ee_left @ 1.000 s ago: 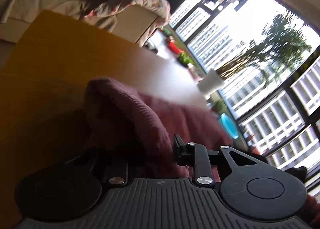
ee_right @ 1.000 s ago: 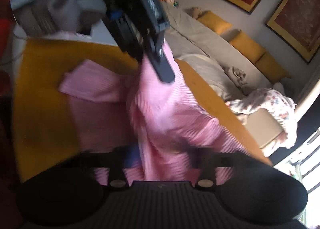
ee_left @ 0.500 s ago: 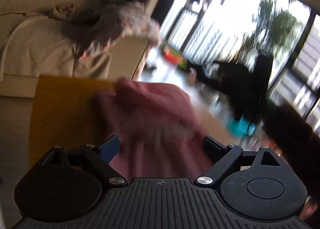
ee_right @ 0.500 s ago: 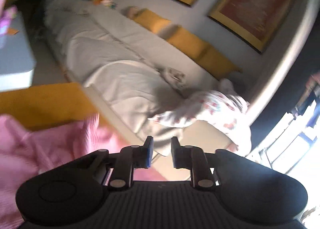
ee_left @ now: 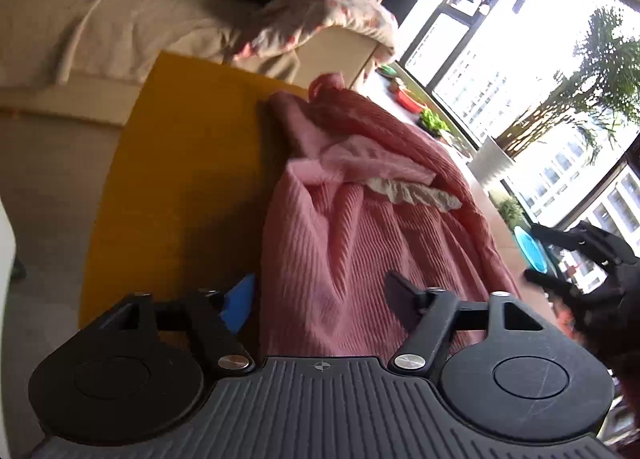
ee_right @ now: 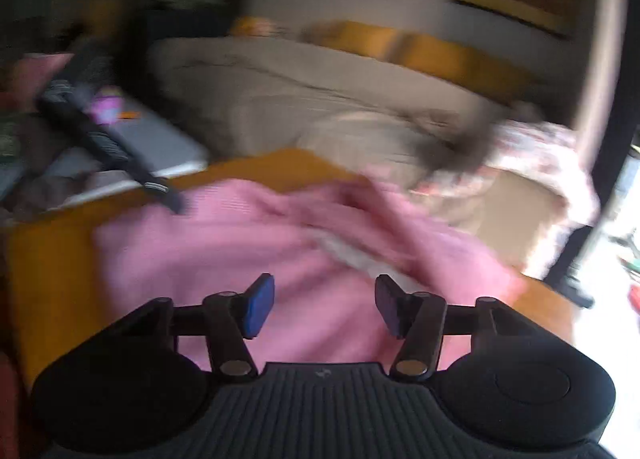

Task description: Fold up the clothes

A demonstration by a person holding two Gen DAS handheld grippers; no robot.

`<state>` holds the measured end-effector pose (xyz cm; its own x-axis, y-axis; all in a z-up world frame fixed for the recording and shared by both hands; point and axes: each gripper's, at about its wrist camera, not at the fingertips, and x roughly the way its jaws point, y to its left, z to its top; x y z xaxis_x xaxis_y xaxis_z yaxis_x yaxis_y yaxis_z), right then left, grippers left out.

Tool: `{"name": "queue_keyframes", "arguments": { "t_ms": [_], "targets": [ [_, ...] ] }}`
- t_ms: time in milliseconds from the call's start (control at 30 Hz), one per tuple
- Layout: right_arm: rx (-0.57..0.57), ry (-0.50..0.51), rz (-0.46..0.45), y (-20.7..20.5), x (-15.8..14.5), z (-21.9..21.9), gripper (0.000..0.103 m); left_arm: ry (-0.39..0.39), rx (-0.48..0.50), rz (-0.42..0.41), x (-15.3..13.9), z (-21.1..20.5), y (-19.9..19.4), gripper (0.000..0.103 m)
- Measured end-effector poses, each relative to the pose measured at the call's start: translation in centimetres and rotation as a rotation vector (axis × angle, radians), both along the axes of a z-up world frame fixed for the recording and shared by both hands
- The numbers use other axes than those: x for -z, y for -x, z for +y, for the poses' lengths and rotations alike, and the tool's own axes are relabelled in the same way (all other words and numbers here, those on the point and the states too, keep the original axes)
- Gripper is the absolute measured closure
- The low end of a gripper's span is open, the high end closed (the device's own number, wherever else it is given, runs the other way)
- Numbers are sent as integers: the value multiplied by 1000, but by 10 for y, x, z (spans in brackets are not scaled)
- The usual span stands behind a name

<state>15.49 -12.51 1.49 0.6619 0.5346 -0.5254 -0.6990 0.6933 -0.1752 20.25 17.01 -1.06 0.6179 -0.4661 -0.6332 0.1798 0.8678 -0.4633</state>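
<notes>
- Left wrist view: yellow table (ee_left: 184, 163) beside a beige sofa (ee_left: 120, 19)
- pink ribbed garment (ee_left: 360, 227) heaped on the table
- left gripper (ee_left: 320, 299) closing, pads clear of cloth
- right gripper (ee_right: 320, 307) opening, nothing gripped

You're looking at a pink garment (ee_left: 360, 243) of ribbed knit cloth, matt and soft, with a frilly off-white trim (ee_left: 412, 191) at its fold. Under it the yellow tabletop (ee_left: 176, 163) is smooth with a dull sheen. Your left gripper (ee_left: 324, 295) is matt black plastic, its housing ridged, with bright metal screw heads and a blue pad that looks rubbery. The right gripper (ee_right: 324, 305) seems to be the same make, though that view is blurred. The sofa cover (ee_left: 132, 19) behind is plain beige cloth, creased, and the floral fabric (ee_left: 332, 7) on it looks like thin printed cloth.
</notes>
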Motion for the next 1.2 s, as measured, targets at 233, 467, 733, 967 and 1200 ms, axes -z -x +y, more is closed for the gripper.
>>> {"name": "queue_keyframes", "arguments": {
  "t_ms": [233, 467, 733, 967, 1200],
  "targets": [
    [-62, -255, 126, -56, -20, 43, 48, -392, 14, -255, -12, -53, 22, 90],
    [-86, -342, 356, -119, -22, 71, 48, -590, 395, -333, -3, -109, 71, 69],
    [-28, -345, 620, -159, 54, 104, 61, -414, 325, -277, -17, -80, 83, 35],
    [50, -327, 378, -117, 39, 46, 63, -507, 180, -314, -24, -39, 107, 14],
    [105, -441, 408, -98, 46, 3, 60, -718, 305, -280, 1, -39, 102, 14]
  ]
}}
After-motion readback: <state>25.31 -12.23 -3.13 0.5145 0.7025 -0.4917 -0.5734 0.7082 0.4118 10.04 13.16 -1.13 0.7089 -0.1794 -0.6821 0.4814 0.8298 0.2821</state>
